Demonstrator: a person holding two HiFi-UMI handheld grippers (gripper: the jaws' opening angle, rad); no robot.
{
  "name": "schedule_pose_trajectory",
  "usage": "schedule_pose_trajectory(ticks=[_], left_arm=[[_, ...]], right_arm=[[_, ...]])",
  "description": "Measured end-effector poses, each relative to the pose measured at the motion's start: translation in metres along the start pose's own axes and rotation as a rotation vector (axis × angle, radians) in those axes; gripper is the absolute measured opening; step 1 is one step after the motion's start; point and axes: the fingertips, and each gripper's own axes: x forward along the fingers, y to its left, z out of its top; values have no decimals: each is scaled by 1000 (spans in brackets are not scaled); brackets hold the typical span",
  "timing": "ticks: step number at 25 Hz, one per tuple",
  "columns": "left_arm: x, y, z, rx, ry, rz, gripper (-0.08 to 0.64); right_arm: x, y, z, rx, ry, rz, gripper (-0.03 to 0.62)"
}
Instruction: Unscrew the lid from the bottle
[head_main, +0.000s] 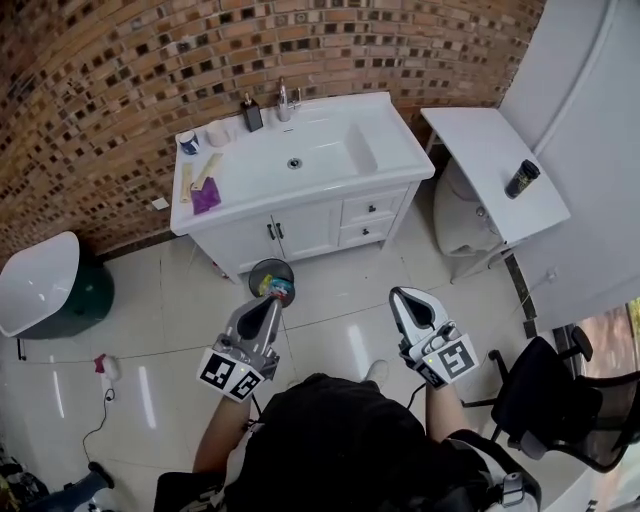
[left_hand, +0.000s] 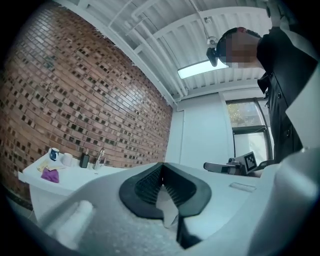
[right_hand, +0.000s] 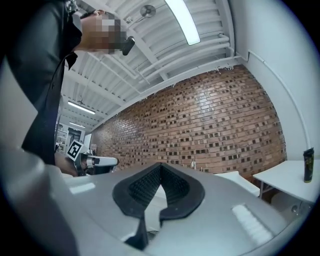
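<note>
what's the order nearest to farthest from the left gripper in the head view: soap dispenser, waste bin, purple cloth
1. waste bin, just ahead of the left gripper
2. purple cloth, left end of the counter
3. soap dispenser, back of the counter

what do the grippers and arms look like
The left gripper and right gripper are pale grey plastic shells tapering to black ribbed pads. Each carries a white cube with black square markers. The person wears a black top.
</note>
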Motion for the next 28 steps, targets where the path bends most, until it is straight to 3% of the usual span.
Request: schedule_pose_trajectory(ticks=[10,15,22,28], left_arm=[[124,-94,-23,10,-8,-97,2],[191,-155,-57,-18,20,-214,2],[263,-238,-85,6,88,-458,2],[300,-270,-110,-6,160,-588,2]], right_arm=[[-69,-103,18,-48,-24,-9,5],[-113,-147,18,-37,-28,-57,5],[-183,-192,17,-15,-41,-240,5],[-231,-224,14,-12,-33,-405,5]])
